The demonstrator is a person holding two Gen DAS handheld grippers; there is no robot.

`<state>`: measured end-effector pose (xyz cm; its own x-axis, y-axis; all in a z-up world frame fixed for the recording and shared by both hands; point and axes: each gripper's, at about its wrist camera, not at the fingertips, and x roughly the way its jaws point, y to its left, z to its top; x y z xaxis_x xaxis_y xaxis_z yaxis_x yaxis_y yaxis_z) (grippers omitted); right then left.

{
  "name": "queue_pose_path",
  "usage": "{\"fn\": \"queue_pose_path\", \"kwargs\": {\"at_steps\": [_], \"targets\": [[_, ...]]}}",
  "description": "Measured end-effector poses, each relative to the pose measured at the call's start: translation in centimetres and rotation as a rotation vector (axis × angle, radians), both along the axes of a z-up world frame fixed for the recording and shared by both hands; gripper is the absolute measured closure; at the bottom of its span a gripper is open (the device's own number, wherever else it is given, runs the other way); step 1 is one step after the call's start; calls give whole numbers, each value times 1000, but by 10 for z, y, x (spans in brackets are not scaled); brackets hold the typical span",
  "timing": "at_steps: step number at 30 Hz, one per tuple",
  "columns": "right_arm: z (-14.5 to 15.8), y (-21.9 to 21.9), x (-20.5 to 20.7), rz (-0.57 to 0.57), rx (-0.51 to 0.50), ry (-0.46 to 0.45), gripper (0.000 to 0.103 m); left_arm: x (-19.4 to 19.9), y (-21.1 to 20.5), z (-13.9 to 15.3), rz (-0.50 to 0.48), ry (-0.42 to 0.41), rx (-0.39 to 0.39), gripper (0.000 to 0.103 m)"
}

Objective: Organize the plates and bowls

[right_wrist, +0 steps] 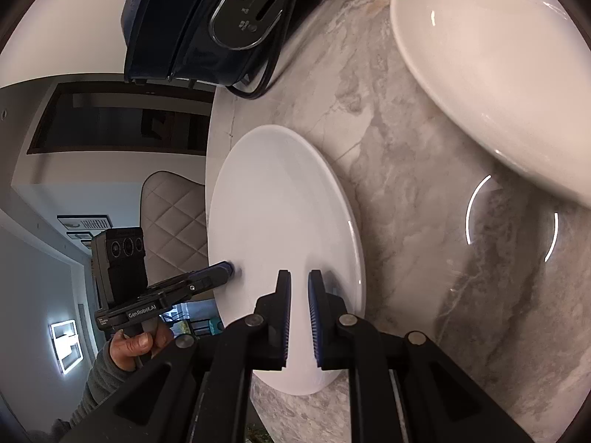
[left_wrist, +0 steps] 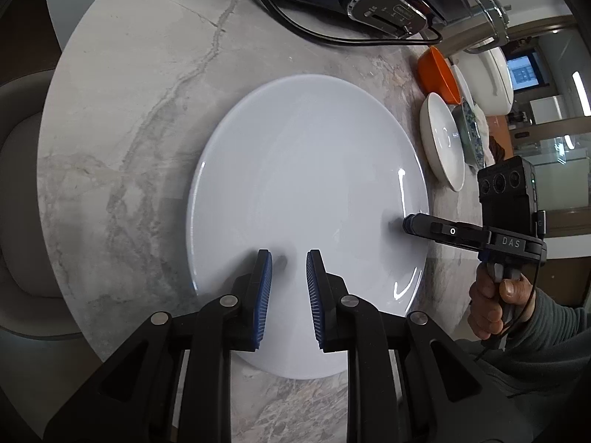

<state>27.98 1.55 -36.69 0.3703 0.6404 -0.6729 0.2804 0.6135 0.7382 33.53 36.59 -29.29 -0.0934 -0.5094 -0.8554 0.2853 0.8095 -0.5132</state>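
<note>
- The large white plate lies flat on the marble table, well apart from the bowls near the far edge.
- The left gripper hovers over the plate's near part, jaws slightly apart, holding nothing.
- The right gripper sits above the opposite edge, jaws narrowly parted, empty.
- Recommended: lower each tip to the rim, clamp on both sides, lift level.
</note>
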Motion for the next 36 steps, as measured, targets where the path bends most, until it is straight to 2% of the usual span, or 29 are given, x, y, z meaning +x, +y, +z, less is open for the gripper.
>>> {"fn": "queue_pose_path", "kwargs": {"at_steps": [1, 6, 8, 10, 11, 12, 14, 17, 20, 22, 24, 28, 31, 33, 36], "targets": [[-1, 1, 1, 1, 11, 1, 91, -1, -4, -2, -7, 4, 4, 92], [1, 6, 1, 23, 13, -9, 98, -7, -14, -4, -17, 2, 6, 98], [12, 5, 0, 33, -19, -45, 94, -7, -13, -1, -3, -11, 14, 98], [27, 7, -4, 47, -72, -77, 93, -6, -3, 4, 32, -7, -22, 97], [32, 6, -6, 58, -83, -91, 89, -5, 3, 7, 49, -6, -32, 97], [37, 3, -10, 57, -108, -97, 73, -3, 9, 11, 62, -13, -26, 97], [42, -8, -19, 1, -132, -108, 51, 1, 22, 17, 77, -25, -24, 97], [35, -28, -24, -91, -96, -87, 47, 9, 41, 15, 103, -8, -25, 96], [20, -28, -17, -71, -101, -41, 47, 14, 42, 7, 89, 25, -65, 95], [10, -26, -13, -75, -90, -15, 48, 16, 37, 4, 70, 38, -66, 95], [5, -27, -13, -77, -68, -28, 54, 18, 32, 1, 48, 50, -66, 95], [3, -19, -6, -26, -68, -23, 59, 19, 33, -4, 22, 55, -82, 95], [-4, -14, -4, -12, -42, 3, 74, 24, 30, -7, 22, 54, -86, 96], [-9, -15, -5, -25, -46, 7, 92, 26, 24, -8, 8, 50, -69, 96], [-15, -17, -4, -20, -2, 12, 93, 18, 10, -13, -36, 64, -55, 98]]}}
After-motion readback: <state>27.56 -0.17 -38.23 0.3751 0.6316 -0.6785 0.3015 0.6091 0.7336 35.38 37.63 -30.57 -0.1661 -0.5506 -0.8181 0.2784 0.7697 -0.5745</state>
